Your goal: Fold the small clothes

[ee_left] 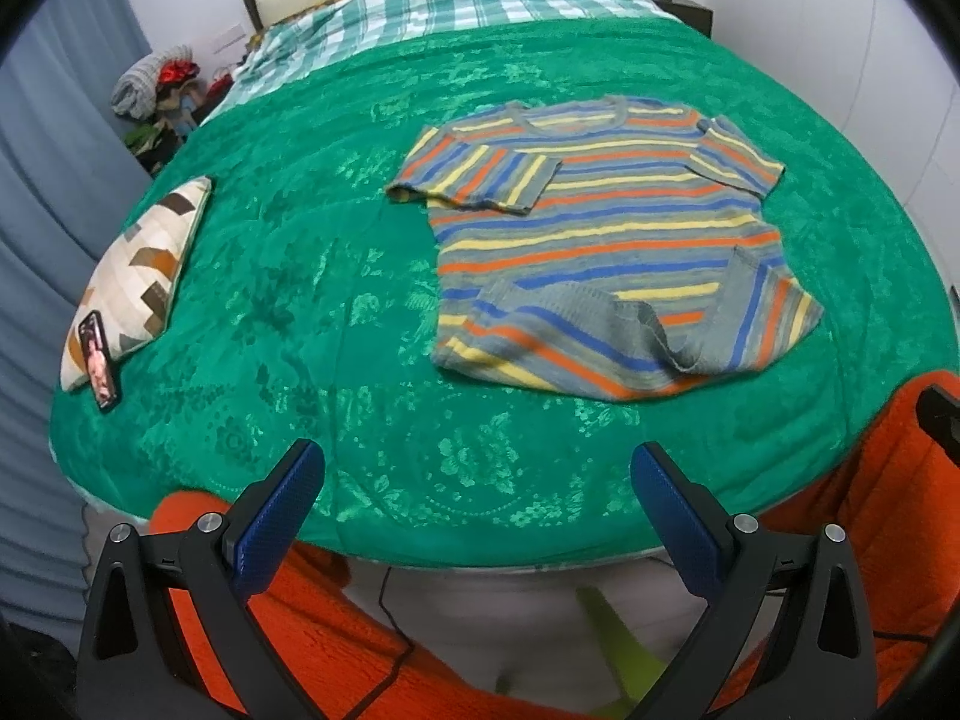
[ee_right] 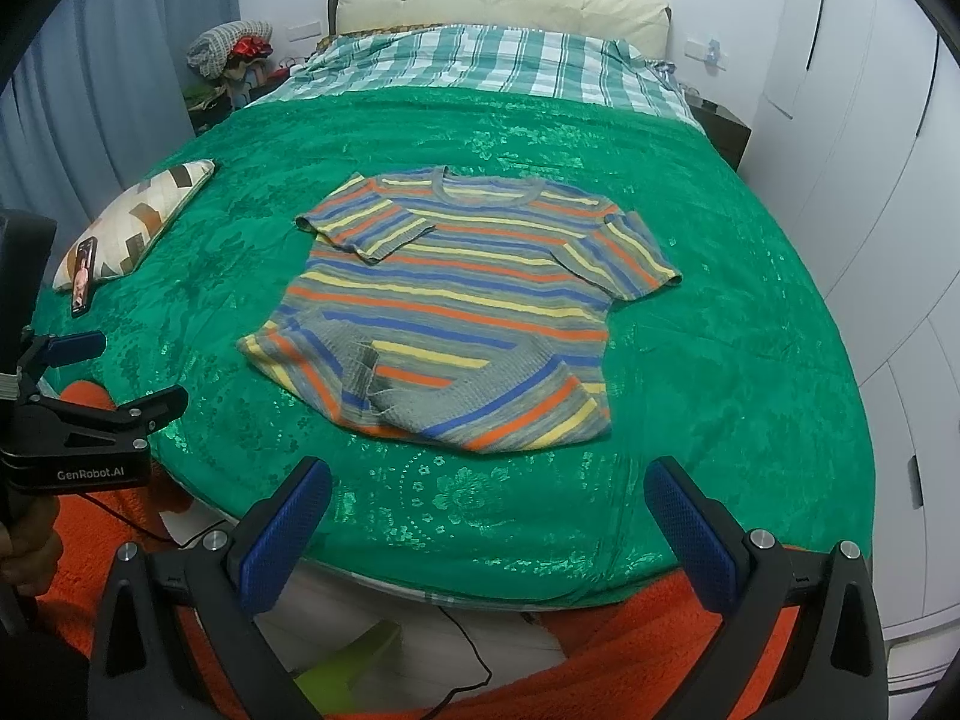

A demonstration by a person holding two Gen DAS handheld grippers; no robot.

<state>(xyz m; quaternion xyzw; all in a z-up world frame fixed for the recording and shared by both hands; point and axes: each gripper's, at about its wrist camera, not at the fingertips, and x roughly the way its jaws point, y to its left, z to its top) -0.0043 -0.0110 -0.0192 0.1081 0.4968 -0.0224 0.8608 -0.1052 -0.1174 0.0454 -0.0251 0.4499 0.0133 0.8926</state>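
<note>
both claws, left claw and right claw, are hanging apart, empty; the shirt hem is lying bunched, risking a crooked fold.

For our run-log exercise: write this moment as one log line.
left gripper: open, empty | right gripper: open, empty | striped shirt: flat on green bedspread, hem crumpled, untouched

Both wrist views from bed foot, facing headboard.
</note>
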